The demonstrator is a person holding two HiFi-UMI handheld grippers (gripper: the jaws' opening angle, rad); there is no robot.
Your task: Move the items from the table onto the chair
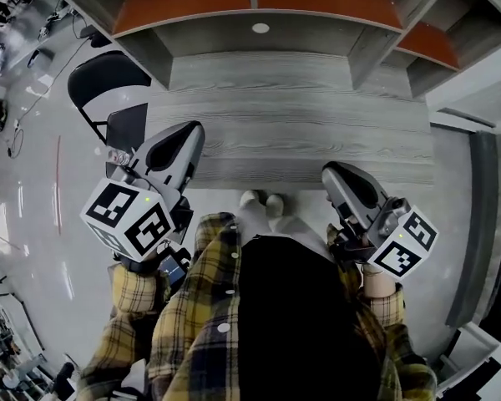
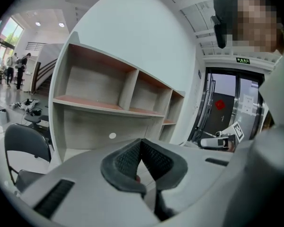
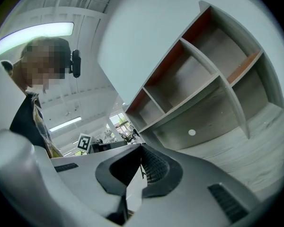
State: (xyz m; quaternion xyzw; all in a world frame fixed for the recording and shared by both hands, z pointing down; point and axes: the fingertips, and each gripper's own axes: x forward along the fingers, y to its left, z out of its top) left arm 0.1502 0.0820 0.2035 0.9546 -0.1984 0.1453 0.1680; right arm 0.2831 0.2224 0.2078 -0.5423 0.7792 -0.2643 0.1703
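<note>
The grey wood-grain table (image 1: 301,124) lies ahead of me, and I make out no loose item on it. A black folding chair (image 1: 108,78) stands at the table's left end; it also shows in the left gripper view, the chair (image 2: 23,141) low on the left. My left gripper (image 1: 194,130) hovers over the table's front left corner, close to the chair, jaws together with nothing in them. My right gripper (image 1: 329,172) hangs at the table's front edge, likewise shut and holding nothing. Each gripper view shows its own pads meeting: left gripper (image 2: 141,143), right gripper (image 3: 142,150).
A curved shelf unit (image 1: 259,7) with orange boards rises at the back of the table. My shoes (image 1: 263,200) stand under the front edge. Glossy floor (image 1: 42,199) spreads out to the left, with people and equipment far off. A door (image 2: 222,108) is on the right.
</note>
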